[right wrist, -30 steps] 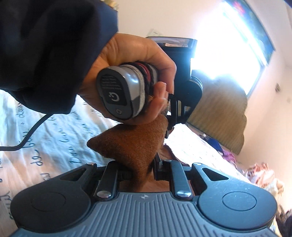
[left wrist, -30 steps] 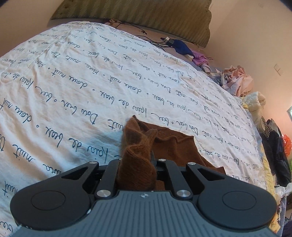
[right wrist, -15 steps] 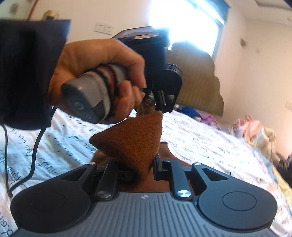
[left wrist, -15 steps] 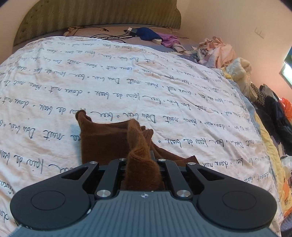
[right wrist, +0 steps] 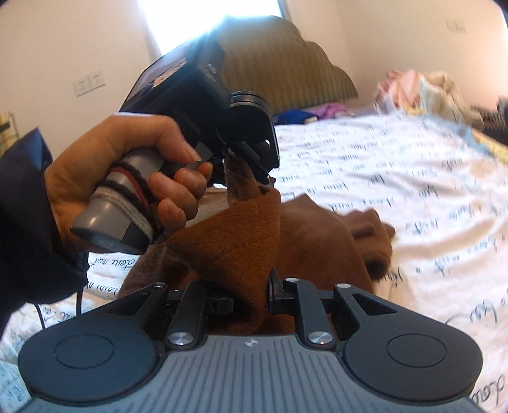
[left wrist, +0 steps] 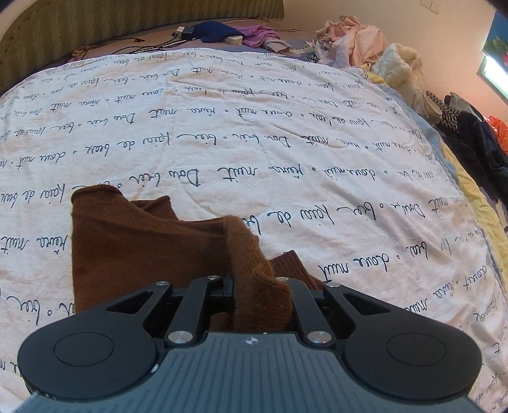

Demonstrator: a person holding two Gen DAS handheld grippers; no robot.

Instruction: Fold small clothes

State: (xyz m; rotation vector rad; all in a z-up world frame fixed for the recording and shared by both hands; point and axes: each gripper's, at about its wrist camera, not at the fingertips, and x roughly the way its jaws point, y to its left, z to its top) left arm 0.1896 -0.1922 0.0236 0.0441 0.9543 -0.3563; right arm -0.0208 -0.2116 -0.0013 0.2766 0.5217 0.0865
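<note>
One brown knit garment point(left wrist: 133, 247), partly doubled over on the script-printed quilt point(left wrist: 285, 133); left gripper point(left wrist: 258, 286) and right gripper point(right wrist: 250, 295) each clamp an edge. Fold unfinished; flattening remains.

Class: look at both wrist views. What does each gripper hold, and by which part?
Both hold the brown knit garment. The left gripper and the right gripper each pinch a bunched edge of it, lifted off the printed bedsheet.

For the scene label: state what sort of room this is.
Most likely a bedroom: a quilt printed with handwriting covers a bed, a padded headboard stands at its far end, and a heap of clothes lies along one side.
</note>
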